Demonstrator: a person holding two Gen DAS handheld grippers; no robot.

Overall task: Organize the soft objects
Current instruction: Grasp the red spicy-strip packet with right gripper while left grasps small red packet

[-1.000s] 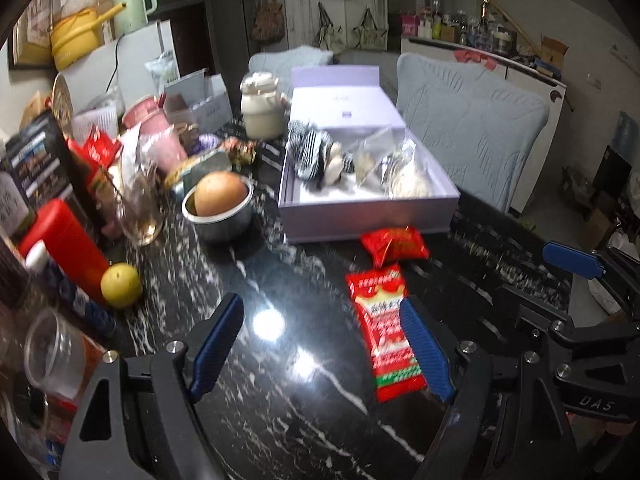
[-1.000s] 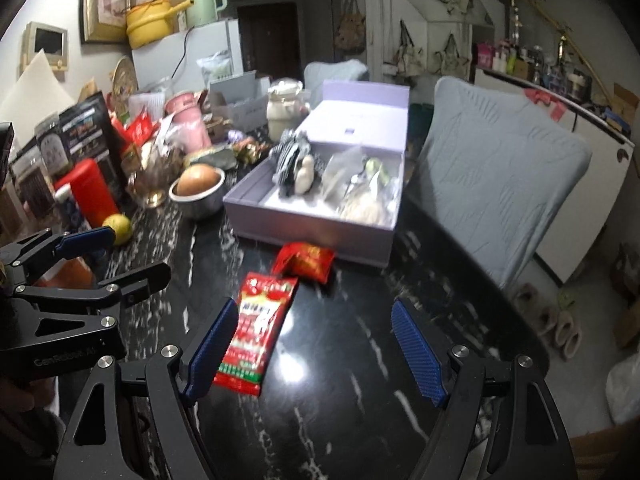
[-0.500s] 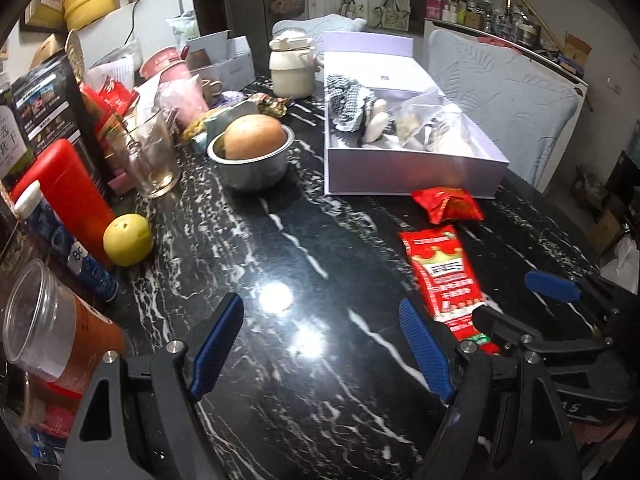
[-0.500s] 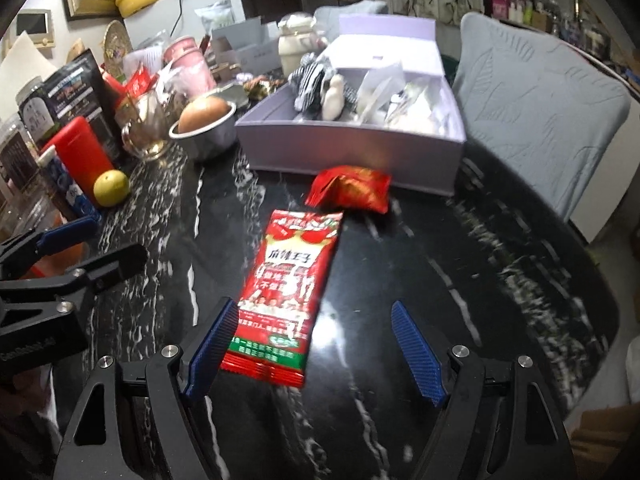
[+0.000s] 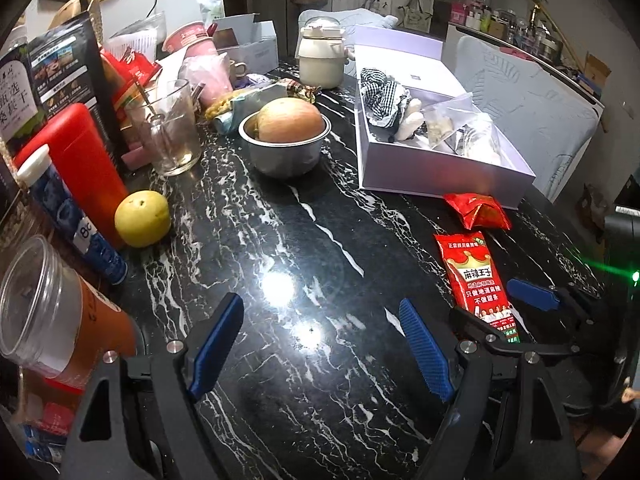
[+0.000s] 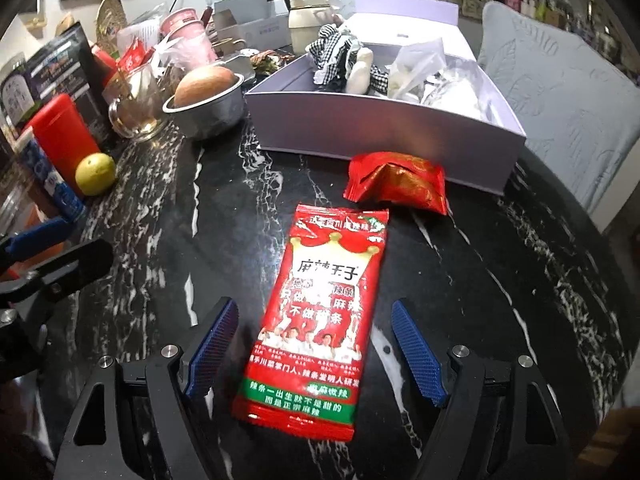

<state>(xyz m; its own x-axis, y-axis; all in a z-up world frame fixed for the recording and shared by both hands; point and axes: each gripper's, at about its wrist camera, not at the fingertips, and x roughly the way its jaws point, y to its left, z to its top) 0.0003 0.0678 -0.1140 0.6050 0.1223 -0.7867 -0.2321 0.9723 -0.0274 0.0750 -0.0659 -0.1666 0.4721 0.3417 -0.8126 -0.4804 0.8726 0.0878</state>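
A long red snack packet point(image 6: 320, 312) lies flat on the black marble table point(image 6: 480, 280). My right gripper point(image 6: 313, 310) is open and low over it, with a blue pad on either side of the packet's lower half and a gap at each. A smaller crumpled red packet point(image 6: 396, 182) rests just beyond, against the front wall of an open lavender box point(image 6: 384, 136). Inside the box are a checkered soft toy point(image 6: 340, 52) and clear plastic bags point(image 6: 420, 68). My left gripper point(image 5: 320, 302) is open over bare tabletop, left of the long packet point(image 5: 476, 280).
A steel bowl point(image 5: 286, 156) holding a round brown item, a glass mug point(image 5: 168, 128), a red bottle point(image 5: 76, 168), a yellow fruit point(image 5: 142, 218) and a plastic cup point(image 5: 48, 312) crowd the table's left side. A cushioned chair point(image 5: 532, 108) stands past the right edge.
Both grippers have come down and forward toward the table. The right one now straddles the long red packet, which earlier lay ahead of its left finger. Neither jaw width has changed.
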